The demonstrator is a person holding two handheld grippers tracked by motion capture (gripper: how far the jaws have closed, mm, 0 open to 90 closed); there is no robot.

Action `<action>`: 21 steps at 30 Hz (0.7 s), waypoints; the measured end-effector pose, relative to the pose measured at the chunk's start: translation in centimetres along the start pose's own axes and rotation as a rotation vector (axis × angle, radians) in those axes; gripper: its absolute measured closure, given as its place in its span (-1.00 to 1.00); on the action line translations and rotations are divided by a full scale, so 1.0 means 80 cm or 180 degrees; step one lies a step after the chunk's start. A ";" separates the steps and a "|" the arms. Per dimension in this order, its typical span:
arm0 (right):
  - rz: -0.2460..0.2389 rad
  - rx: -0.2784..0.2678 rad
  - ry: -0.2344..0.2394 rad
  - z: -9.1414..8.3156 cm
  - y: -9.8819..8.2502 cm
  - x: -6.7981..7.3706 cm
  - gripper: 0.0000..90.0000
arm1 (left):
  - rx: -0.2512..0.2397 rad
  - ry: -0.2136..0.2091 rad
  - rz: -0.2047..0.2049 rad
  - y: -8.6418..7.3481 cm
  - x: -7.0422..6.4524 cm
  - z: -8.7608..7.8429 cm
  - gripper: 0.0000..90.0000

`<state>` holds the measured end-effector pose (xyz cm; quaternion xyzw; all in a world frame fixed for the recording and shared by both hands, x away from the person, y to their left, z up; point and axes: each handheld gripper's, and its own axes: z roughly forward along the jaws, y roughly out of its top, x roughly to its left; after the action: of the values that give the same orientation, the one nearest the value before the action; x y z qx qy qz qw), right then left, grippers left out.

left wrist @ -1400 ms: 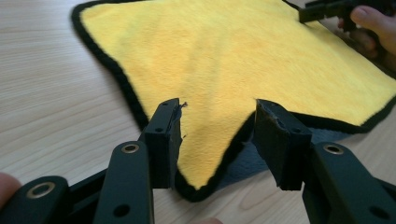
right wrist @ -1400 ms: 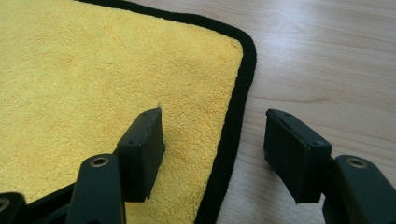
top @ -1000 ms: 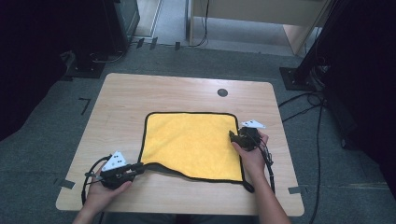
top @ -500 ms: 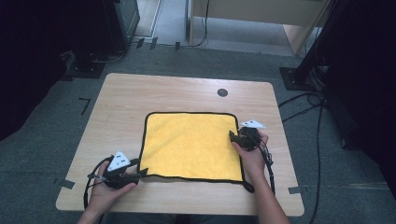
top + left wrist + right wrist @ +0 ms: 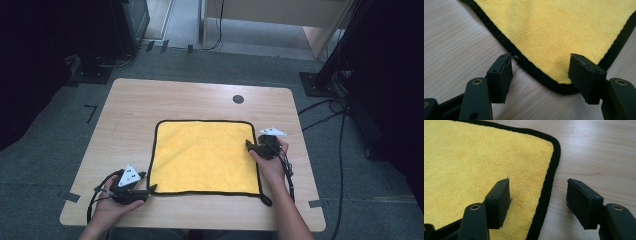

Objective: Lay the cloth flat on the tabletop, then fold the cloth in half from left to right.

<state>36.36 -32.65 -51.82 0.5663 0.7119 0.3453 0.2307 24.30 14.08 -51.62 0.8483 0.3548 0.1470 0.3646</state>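
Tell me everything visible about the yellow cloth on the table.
The square yellow microfibre cloth with black stitched edging lies flat and spread out on the light wooden table, corners rounded, surface fuzzy and nearly unwrinkled. The left hand-held gripper has just been opening; its jaws straddle the near left corner without pressing it. The right hand-held gripper straddles the right edge, one jaw over the cloth, one over bare wood, also not pinching.

My black jaws frame a bright yellow cloth edged all round in a black hem, lying on a pale wood-grain table with one small dark disc, over a grey speckled floor.
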 end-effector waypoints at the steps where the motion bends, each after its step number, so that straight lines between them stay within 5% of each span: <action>1: -0.0017 -0.0028 -0.0019 -0.001 0.003 0.002 -0.22 | -0.0001 0.0017 -0.0008 0.000 0.000 0.000 -0.25; 5: -0.0025 -0.0121 0.0041 -0.008 0.025 0.022 -0.17 | -0.0011 0.0023 -0.0023 0.000 0.000 0.001 -0.28; 12: -0.0443 -0.0273 0.0356 -0.008 0.071 0.093 -0.22 | -0.0017 0.0041 -0.0020 -0.001 -0.001 0.001 -0.29; 21: -0.0576 -0.0346 0.0659 0.011 0.112 0.163 -0.24 | -0.0026 0.0147 -0.0133 -0.001 -0.007 0.002 -0.31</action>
<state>39.51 -18.80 -44.88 0.4479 0.7603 0.4178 0.2165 23.96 13.67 -51.75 0.8355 0.3802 0.1604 0.3627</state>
